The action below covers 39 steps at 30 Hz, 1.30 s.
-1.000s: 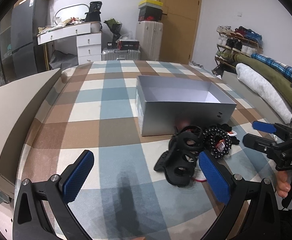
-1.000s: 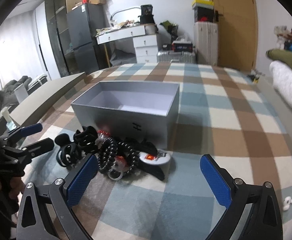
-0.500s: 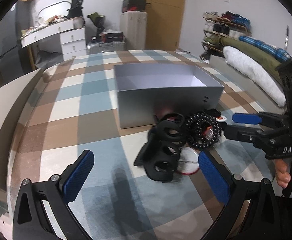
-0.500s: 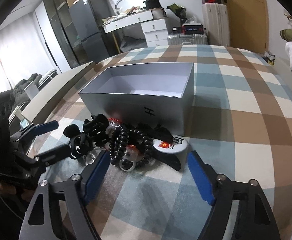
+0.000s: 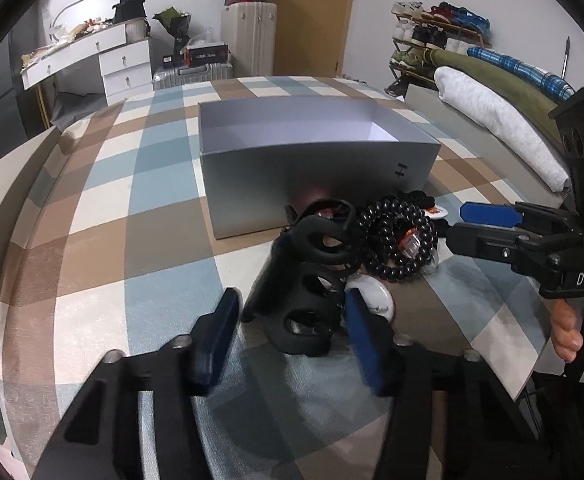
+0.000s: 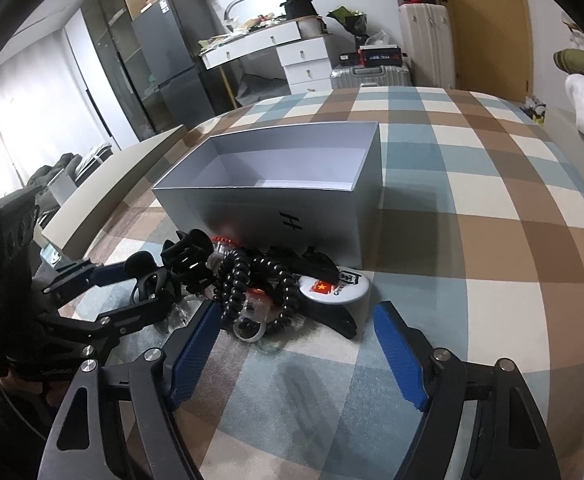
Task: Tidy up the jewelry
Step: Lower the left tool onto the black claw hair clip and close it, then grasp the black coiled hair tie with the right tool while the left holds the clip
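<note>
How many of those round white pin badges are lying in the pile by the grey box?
2. One round white pin badge with a red flag lies at the pile's right side, near the box. Another plain white badge lies beside the black hair claw. More may be hidden underneath.

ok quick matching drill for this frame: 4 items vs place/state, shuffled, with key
Items:
1. grey box
2. black hair claw
3. round badge
4. black bead bracelet

States:
A. between the left gripper fingers
B. white face with a red flag
C. open, nothing visible inside
D. coiled in the pile in front of the box

Pairs: 1-C, 2-A, 3-B, 4-D
</note>
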{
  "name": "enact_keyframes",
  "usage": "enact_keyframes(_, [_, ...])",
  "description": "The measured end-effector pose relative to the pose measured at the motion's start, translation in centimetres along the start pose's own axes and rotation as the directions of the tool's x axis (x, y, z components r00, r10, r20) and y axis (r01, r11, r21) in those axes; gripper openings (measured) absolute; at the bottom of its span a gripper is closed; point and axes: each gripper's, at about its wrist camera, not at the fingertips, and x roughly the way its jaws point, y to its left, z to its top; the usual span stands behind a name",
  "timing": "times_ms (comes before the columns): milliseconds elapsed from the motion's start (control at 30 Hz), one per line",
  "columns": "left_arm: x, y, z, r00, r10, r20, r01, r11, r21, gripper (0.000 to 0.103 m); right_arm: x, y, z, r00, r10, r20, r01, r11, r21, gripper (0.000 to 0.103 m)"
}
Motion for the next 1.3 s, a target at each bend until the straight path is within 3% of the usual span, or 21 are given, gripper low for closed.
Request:
enact_keyframes(400, [-2.5, 1.3, 0.3, 0.994, 0.014, 0.105, -0.007, 0.998, -0.061, 0.041, -0.6, -0.8, 0.1, 0.999, -0.029, -0.013, 0.029, 1.0, 0.009, 0.078])
enact_keyframes(467, [-2.8, 1.6, 0.3, 0.993, 0.02, 0.119, -0.011, 0.997, -0.071, 0.041, -0.5, -0.9, 0.1, 0.998, -0.053, -0.022, 0.053, 0.999, 0.001, 0.07])
enact_keyframes(567, [-2.7, 1.9, 0.4, 0.992, 0.023, 0.124, -0.012, 0.996, -0.085, 0.041, -0.1, -1.5, 0.3, 0.996, -0.083, -0.039, 0.084, 0.996, 0.018, 0.068])
enact_keyframes(800, [-2.7, 2.2, 0.5, 0.991, 0.026, 0.128, -0.015, 0.996, -0.087, 0.041, 0.2, -1.0, 0.7, 0.998, -0.056, -0.037, 0.057, 0.998, 0.032, 0.067])
enact_keyframes(900, [-2.6, 2.3, 0.6, 0.992, 0.023, 0.126, -0.012, 0.996, -0.091, 0.041, -0.3, 0.9, 0.7, 0.999, 0.013, -0.03, -0.014, 1.0, -0.011, 0.067])
enact_keyframes(1033, [-2.9, 2.3, 0.6, 0.991, 0.022, 0.134, -0.01, 0.996, -0.089, 0.041, 0.7, 3.1, 0.8, 0.997, 0.051, -0.055, -0.054, 0.997, -0.062, 0.05])
enact_keyframes(1300, [-3.2, 2.5, 0.5, 0.989, 0.024, 0.143, -0.011, 0.996, -0.092, 0.041, 2.5, 3.9, 1.2, 0.998, -0.002, -0.068, -0.005, 0.996, -0.09, 0.034])
